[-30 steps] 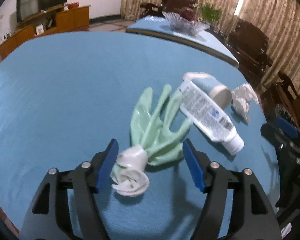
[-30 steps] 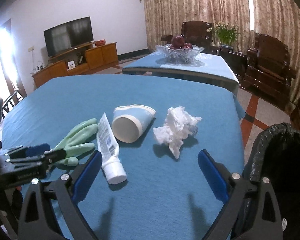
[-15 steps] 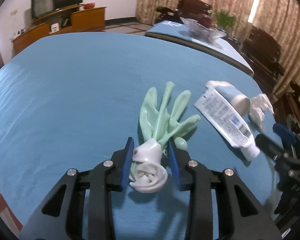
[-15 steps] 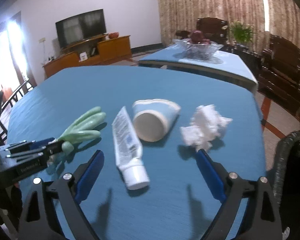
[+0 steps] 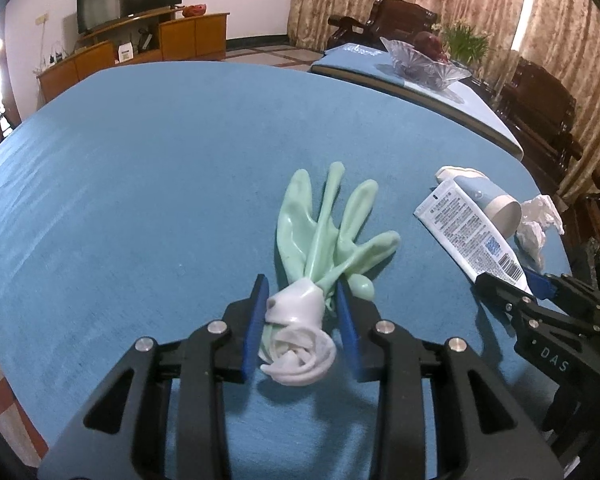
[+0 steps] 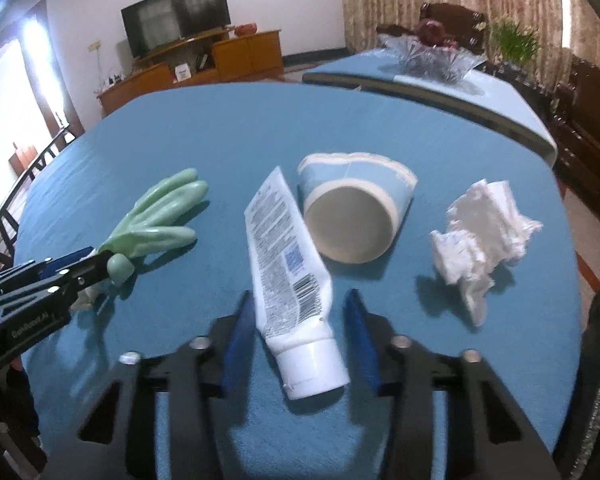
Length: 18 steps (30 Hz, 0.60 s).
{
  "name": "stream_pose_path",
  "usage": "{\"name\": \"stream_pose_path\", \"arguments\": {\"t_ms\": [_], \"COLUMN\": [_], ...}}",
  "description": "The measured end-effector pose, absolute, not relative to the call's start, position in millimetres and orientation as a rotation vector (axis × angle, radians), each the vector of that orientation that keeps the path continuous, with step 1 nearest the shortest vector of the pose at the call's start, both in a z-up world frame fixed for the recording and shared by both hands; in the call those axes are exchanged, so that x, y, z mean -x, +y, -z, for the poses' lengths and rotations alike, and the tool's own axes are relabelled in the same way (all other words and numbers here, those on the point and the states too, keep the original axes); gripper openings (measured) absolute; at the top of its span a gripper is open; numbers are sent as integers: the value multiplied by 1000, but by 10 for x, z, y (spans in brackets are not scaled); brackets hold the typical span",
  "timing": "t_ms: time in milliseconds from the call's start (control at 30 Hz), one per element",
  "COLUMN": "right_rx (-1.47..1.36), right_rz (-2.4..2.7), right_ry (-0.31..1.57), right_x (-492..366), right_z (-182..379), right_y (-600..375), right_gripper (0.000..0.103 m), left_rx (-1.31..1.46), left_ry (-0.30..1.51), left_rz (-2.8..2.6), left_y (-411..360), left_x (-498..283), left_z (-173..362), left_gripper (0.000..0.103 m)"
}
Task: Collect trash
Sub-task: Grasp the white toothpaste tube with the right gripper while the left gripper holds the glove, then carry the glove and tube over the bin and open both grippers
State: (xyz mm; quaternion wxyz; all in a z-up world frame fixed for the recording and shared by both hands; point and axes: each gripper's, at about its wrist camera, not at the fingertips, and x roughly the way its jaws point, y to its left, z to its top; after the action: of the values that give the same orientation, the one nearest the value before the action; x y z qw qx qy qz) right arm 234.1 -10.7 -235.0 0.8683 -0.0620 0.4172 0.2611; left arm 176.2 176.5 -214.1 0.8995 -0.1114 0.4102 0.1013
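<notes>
My left gripper (image 5: 302, 322) is matte black plastic with open triangular cutouts, round silver screws at the joints and flat blue pads (image 5: 256, 328). My right gripper (image 6: 300, 344) matches it; pale lettering marks each one's side.

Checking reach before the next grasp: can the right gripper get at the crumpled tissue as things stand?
Probably yes. The right gripper straddles the white tube with small gaps either side; the crumpled tissue lies apart to its right on the blue table, with nothing between.
</notes>
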Motion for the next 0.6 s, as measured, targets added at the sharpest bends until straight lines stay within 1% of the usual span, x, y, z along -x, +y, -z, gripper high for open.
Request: {"name": "stream_pose_path", "arguments": {"t_ms": [33,67,133,333,600], "right_rx": [135,138,148,126,95], "right_rz": [-551,-563,-568,-579,-537], "right_ry": [867,857,839,796,730], "right_x": [-2325,-2302,-2251,-2102,-2021], "right_z": [2339,2319,2288,2119,1834], "right_y": [-104,-101,-100,-208,-479], "right_gripper": [31,30,26,22,22], "left_rx": [230,232,235,224,211], "left_ry": [849,849,849,824,796], "left_rz": [-210,-210,-210,-190,-142], "left_y": [1756,1755,1744,1652,1426], "left_x": [-1767,-1767,-1763,-1722,-1665], "left_z": [2142,2141,2132,2008,1791], "left_gripper": [32,32,32,32,32]}}
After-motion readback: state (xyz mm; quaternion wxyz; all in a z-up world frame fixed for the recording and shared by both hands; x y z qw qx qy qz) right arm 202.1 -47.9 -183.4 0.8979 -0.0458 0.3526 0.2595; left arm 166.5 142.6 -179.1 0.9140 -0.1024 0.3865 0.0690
